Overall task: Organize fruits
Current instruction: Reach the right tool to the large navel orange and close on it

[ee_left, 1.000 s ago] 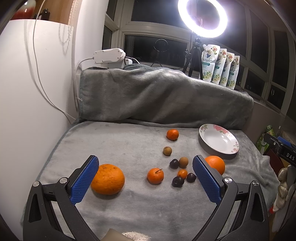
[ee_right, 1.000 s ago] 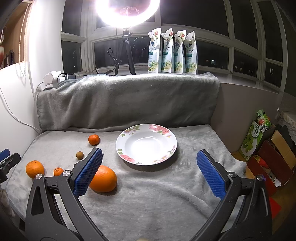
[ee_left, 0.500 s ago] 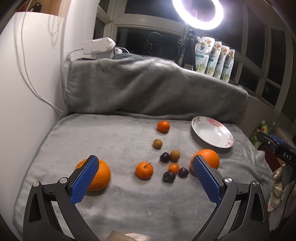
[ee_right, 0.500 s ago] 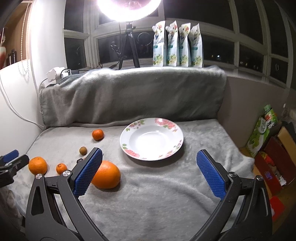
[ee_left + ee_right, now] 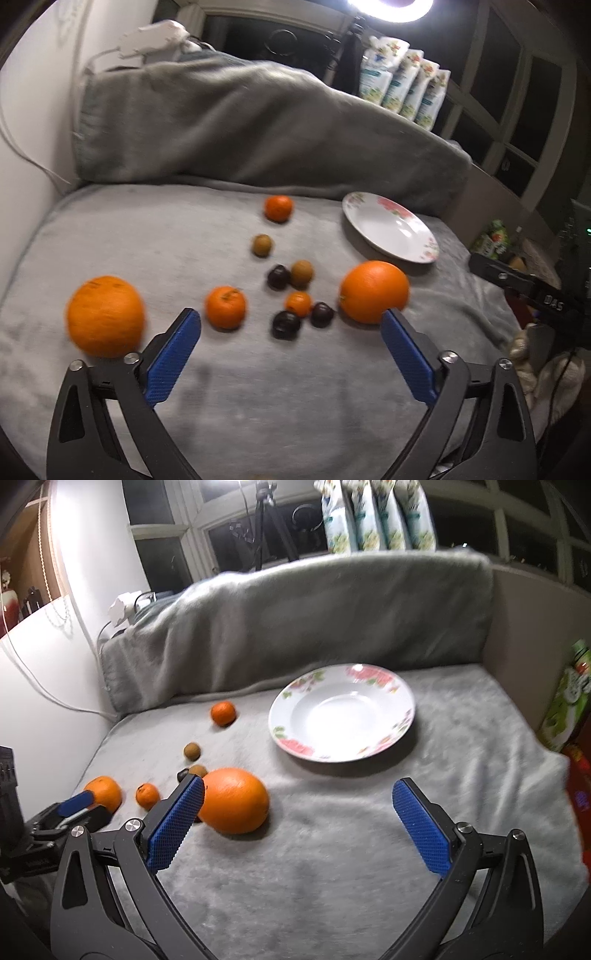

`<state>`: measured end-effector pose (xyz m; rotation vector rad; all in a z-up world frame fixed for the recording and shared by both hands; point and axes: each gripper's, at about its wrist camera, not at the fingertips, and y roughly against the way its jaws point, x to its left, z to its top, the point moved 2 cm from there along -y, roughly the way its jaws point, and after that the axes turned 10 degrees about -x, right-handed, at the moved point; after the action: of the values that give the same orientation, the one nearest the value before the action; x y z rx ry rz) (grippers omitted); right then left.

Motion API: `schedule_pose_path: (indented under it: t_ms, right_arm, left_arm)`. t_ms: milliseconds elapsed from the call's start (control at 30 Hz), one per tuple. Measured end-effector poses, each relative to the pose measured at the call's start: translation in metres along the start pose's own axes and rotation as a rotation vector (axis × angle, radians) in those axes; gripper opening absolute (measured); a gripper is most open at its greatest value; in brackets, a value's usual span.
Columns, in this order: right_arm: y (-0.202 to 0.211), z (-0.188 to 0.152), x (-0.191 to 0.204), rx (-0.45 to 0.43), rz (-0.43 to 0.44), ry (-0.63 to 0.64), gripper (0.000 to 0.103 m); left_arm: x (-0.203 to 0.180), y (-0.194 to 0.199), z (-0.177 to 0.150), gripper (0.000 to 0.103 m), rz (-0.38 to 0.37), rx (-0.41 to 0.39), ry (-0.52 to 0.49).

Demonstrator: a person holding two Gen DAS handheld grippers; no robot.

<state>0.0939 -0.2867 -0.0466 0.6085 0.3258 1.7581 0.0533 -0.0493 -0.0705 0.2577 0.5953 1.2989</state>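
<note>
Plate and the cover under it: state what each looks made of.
Plate: likely glazed ceramic, going by its glossy white surface with light glare and printed pink flowers on the rim. Cover: soft grey fleece-like fabric, matte, with a fuzzy nap and draped folds.

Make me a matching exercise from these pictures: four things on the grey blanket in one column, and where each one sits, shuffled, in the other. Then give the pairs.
Things
1. floral plate
2. large orange
3. mandarin
4. dark plums

Places
A. beside the right gripper's left finger
B. clustered mid-blanket with small brown fruits
C. empty, far right of the blanket
D. alone, nearest the draped backrest

Pairs: 1-C, 2-A, 3-D, 4-B
</note>
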Motion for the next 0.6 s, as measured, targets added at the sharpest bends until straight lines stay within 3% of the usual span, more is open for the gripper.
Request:
schedule_pose_path:
  t_ms: [67, 167, 600]
  right_arm:
    - [-0.006, -0.004, 0.000, 0.023, 0.028, -0.011, 0.103]
    - [-0.018, -0.009, -0.001, 0.071, 0.083, -0.036, 0.099]
    - [-0.051, -0.022, 0.007, 0.169, 0.187, -0.065, 0.089]
  left_arm:
    - [-0.006, -0.005, -0.002, 0.092, -0.037, 0.017, 0.001]
    - [-0.016, -0.014, -0.004, 0.080, -0.086, 0.049, -0.001]
    - [-0.039, -0.049, -0.010, 0.067, -0.173, 0.120, -0.053]
